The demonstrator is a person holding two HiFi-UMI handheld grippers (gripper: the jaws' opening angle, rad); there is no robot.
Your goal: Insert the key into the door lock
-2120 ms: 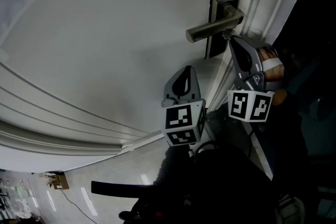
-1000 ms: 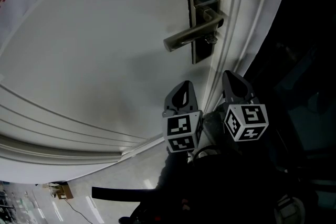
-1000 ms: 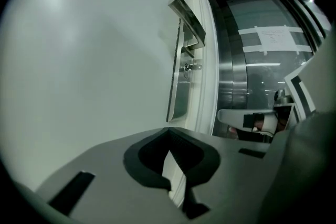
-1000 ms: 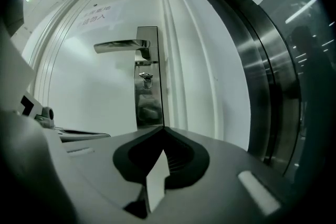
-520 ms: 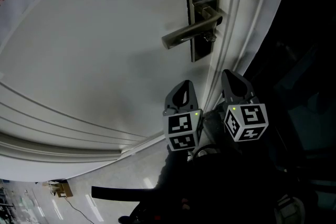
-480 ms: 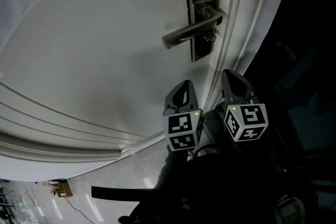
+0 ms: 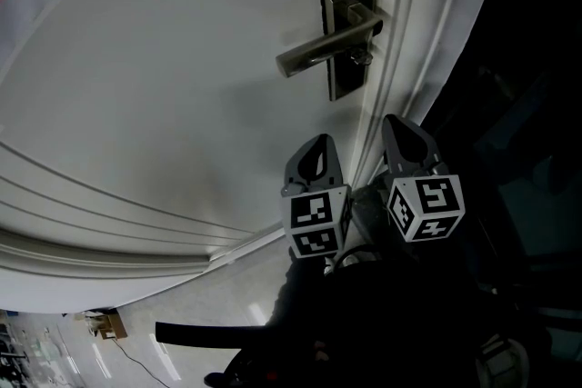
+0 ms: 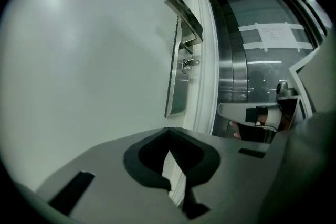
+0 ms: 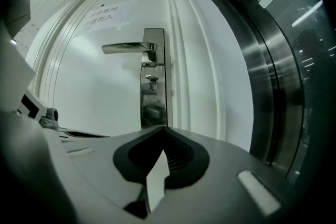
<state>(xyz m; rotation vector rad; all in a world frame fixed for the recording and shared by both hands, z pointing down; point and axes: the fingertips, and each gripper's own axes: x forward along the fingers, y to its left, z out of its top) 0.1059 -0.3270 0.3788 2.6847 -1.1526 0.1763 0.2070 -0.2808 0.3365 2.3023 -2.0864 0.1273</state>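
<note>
Silver key (image 9: 151,82) sits in the door lock (image 9: 153,105), ahead of your right gripper (image 9: 165,129). It and your left gripper (image 8: 168,131) are both clenched, empty.

Setting: an office or public-building corridor is suggested.
Door: white door (image 7: 164,86), fitted with lever handle (image 7: 318,57) and printed notice (image 9: 102,17).
Surroundings: steel wall panels (image 8: 247,86) and polished floor (image 7: 182,323) are seen.

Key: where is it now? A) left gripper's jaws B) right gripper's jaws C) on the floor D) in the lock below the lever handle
D: the key sits in the lock plate just under the lever handle; the left gripper and right gripper are both shut and empty.
</note>
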